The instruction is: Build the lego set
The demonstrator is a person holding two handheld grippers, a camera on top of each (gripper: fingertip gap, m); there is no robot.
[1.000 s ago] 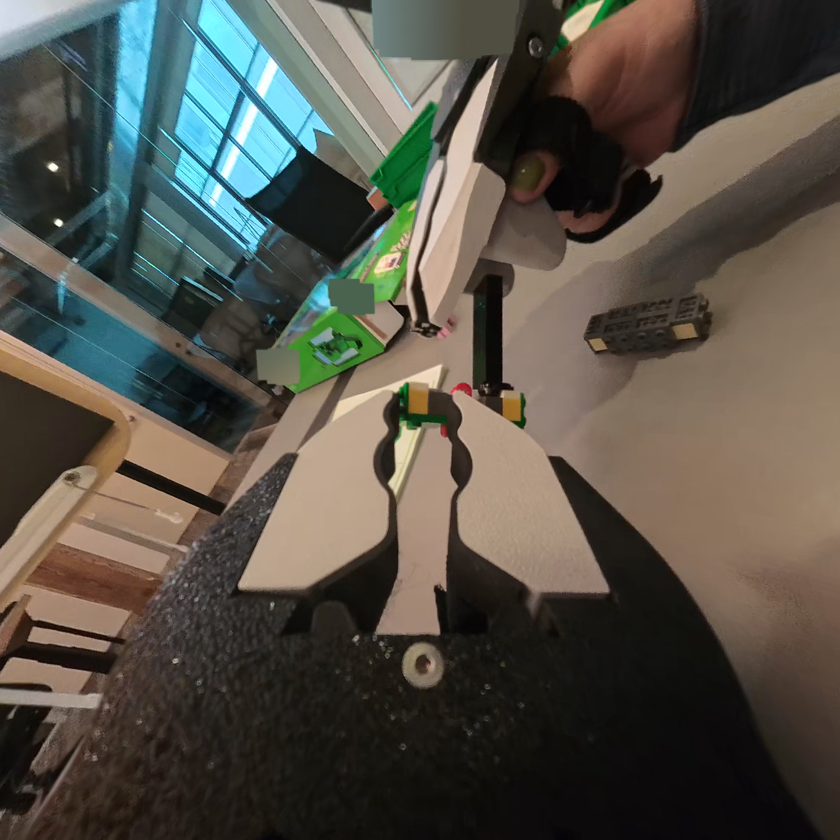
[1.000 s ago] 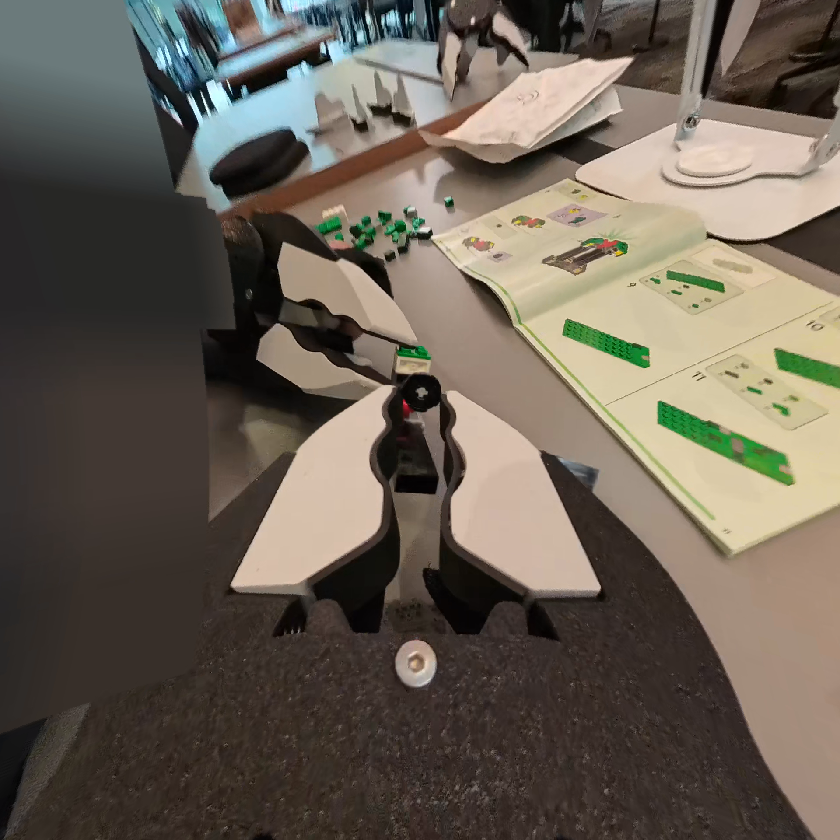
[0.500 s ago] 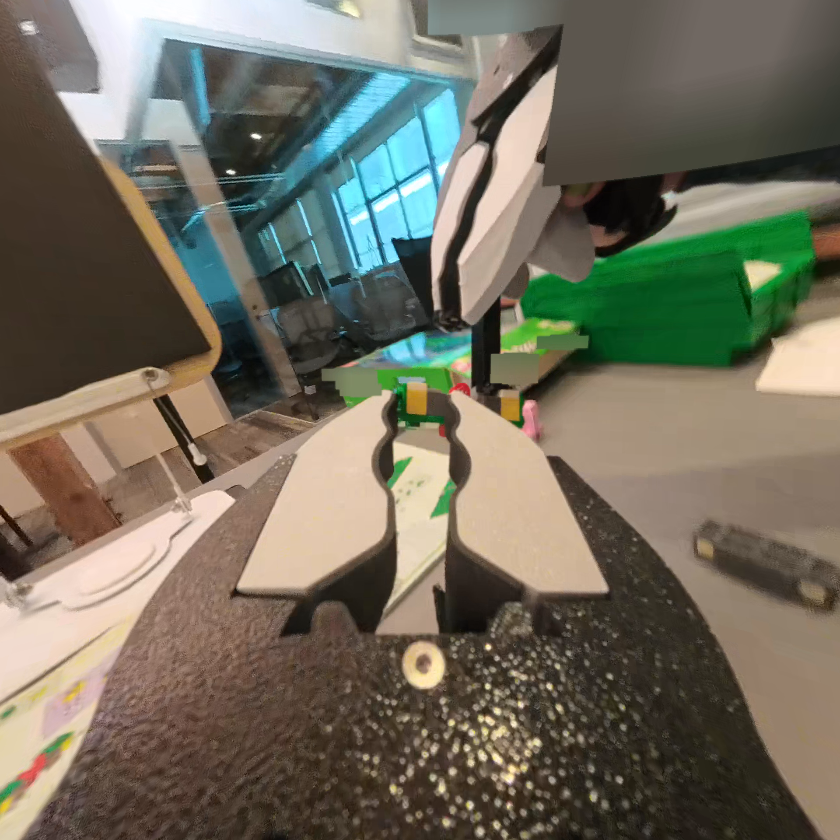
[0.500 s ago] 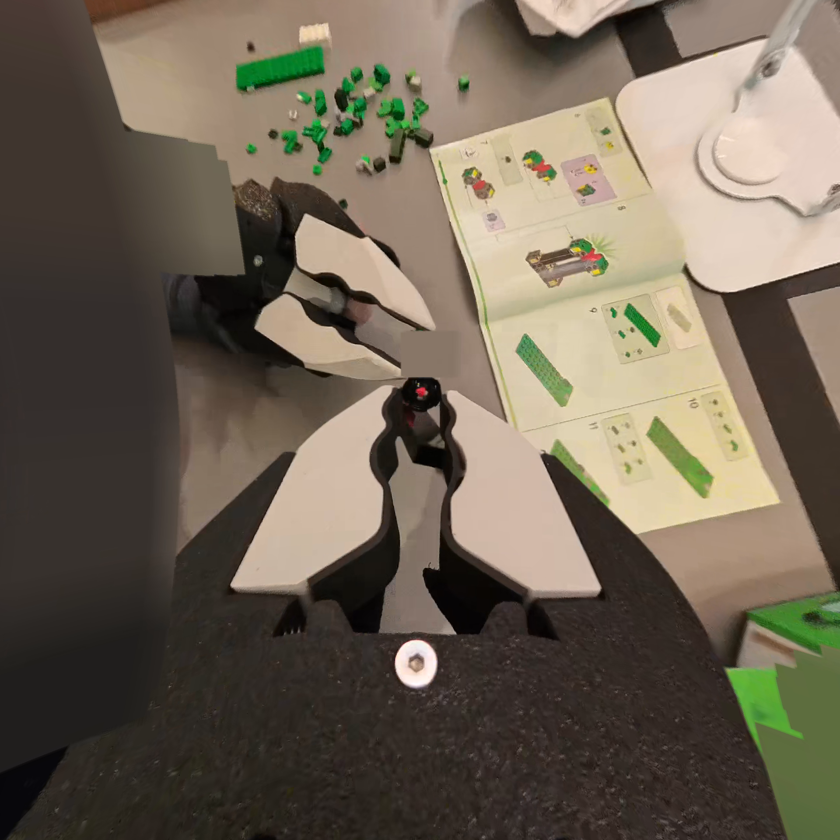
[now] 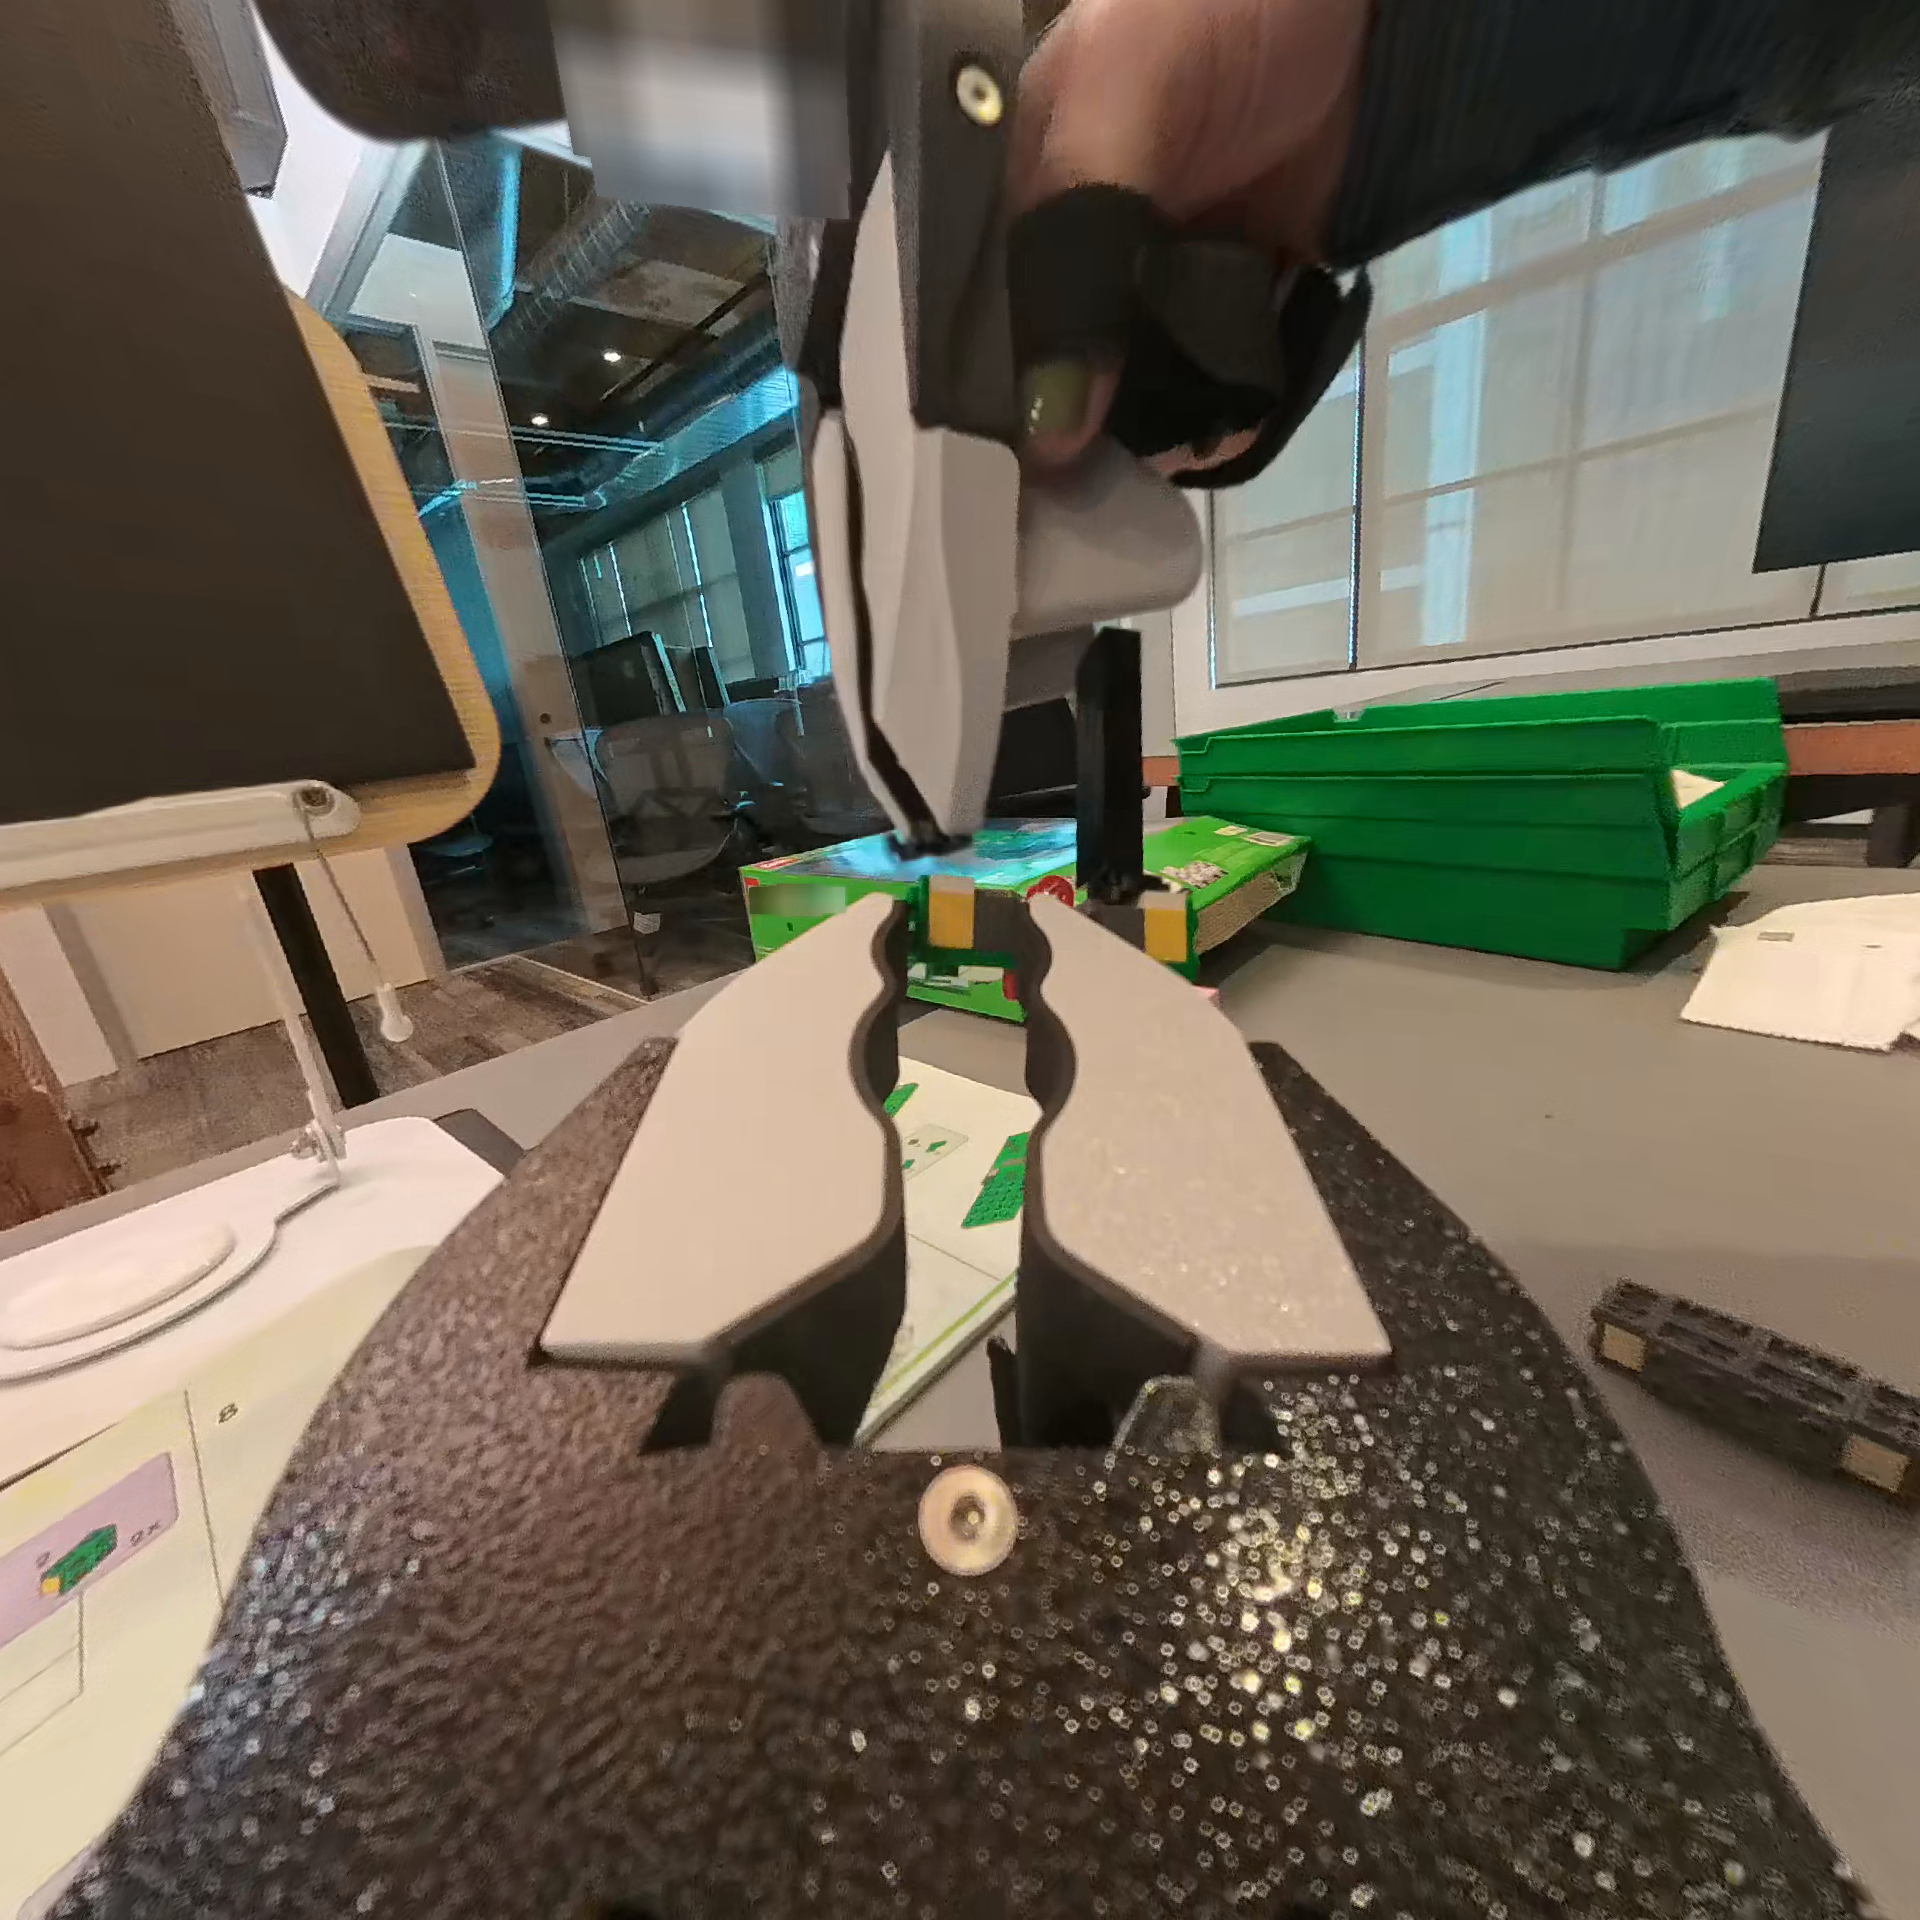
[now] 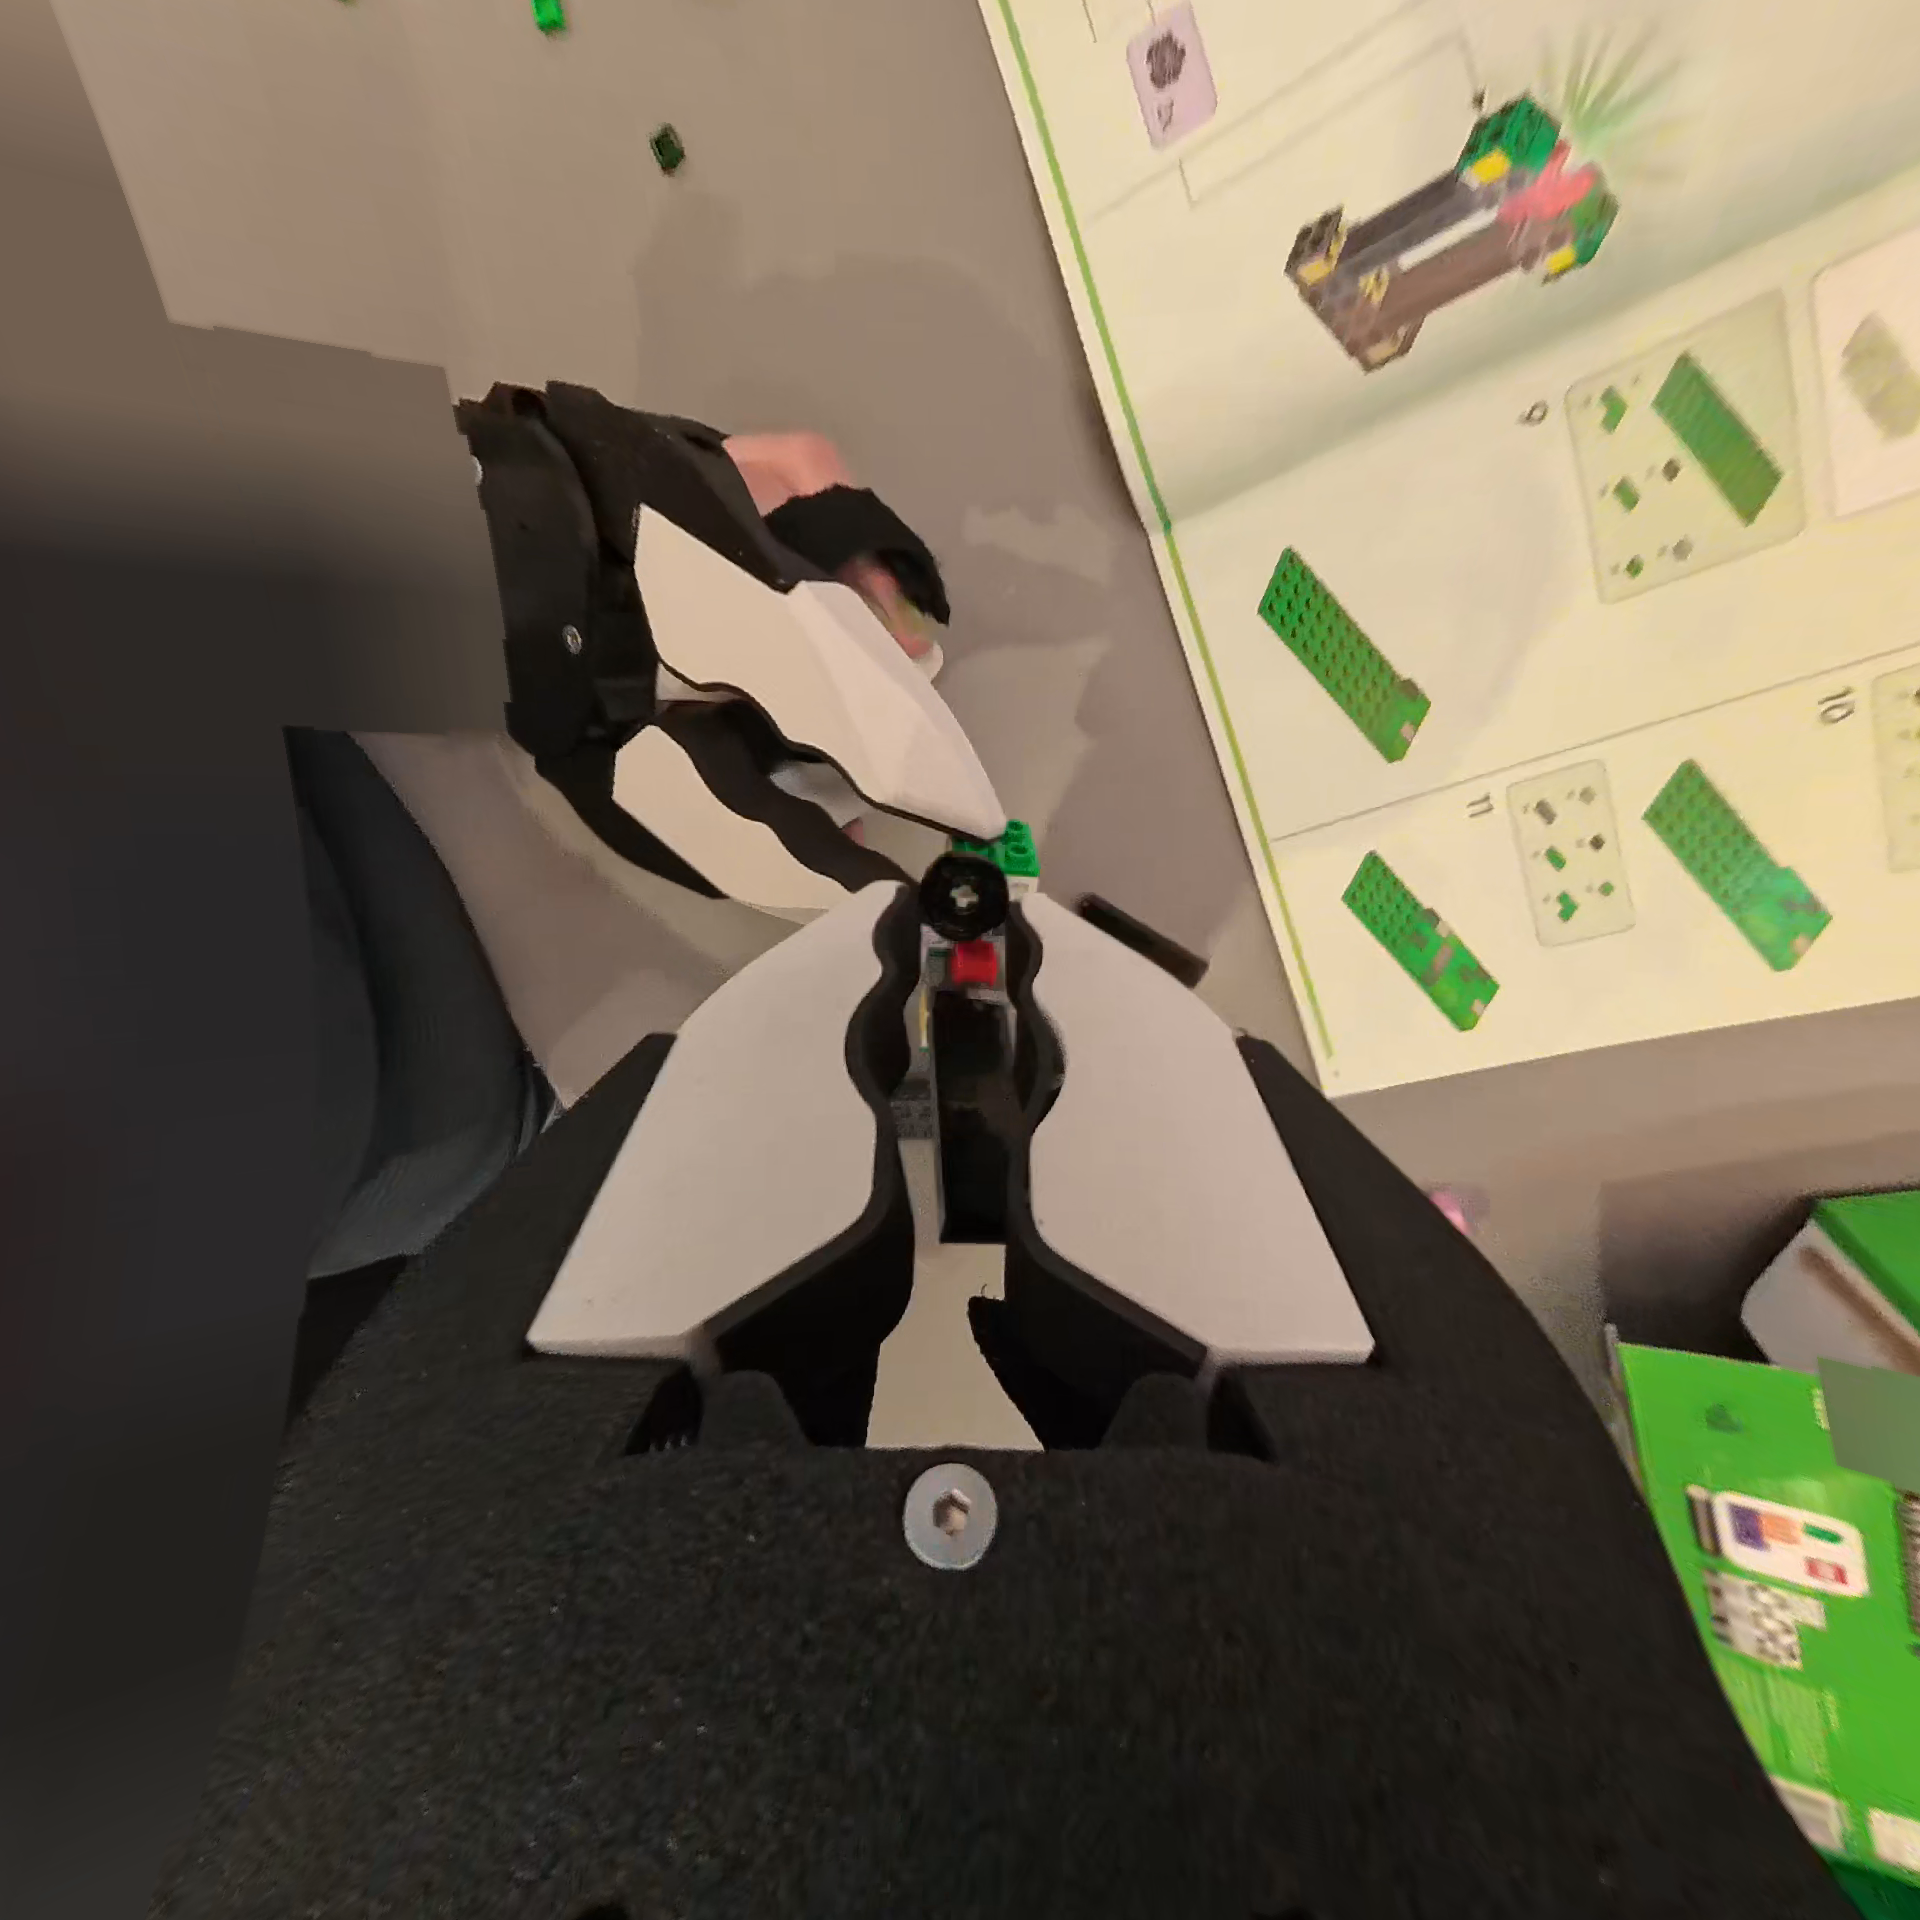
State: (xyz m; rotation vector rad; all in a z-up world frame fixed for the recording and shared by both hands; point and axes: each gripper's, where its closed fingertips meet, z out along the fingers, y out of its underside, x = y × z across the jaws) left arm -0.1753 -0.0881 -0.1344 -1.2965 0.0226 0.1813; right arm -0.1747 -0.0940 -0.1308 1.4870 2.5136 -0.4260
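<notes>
My left gripper [image 5: 964,920] is shut on a small green brick assembly with yellow tiles [image 5: 951,920]. My right gripper [image 6: 961,904] is shut on a long black beam [image 6: 971,1101] with a red stud [image 6: 974,961] and a black round piece [image 6: 964,896] at its end. The two builds meet at the fingertips, held above the table. In the left wrist view the right gripper [image 5: 925,831] comes down from above, with the black beam [image 5: 1107,769] upright beside it. In the right wrist view the left gripper [image 6: 992,831] reaches in from the left, with green bricks [image 6: 1013,842] at its tips.
The open instruction booklet [image 6: 1558,623] lies right of the grippers. A dark grey brick block [image 5: 1766,1392] lies on the grey table. A green set box [image 5: 1226,862], stacked green bins [image 5: 1507,810], a white stand base [image 5: 156,1247] and loose green bricks [image 6: 665,145] lie around. Left and right tips are no more than a few centimetres apart.
Both grippers have turned together, still holding their pieces against each other. The right view now looks straight down, closer to the booklet. The left view has levelled toward the windows.
</notes>
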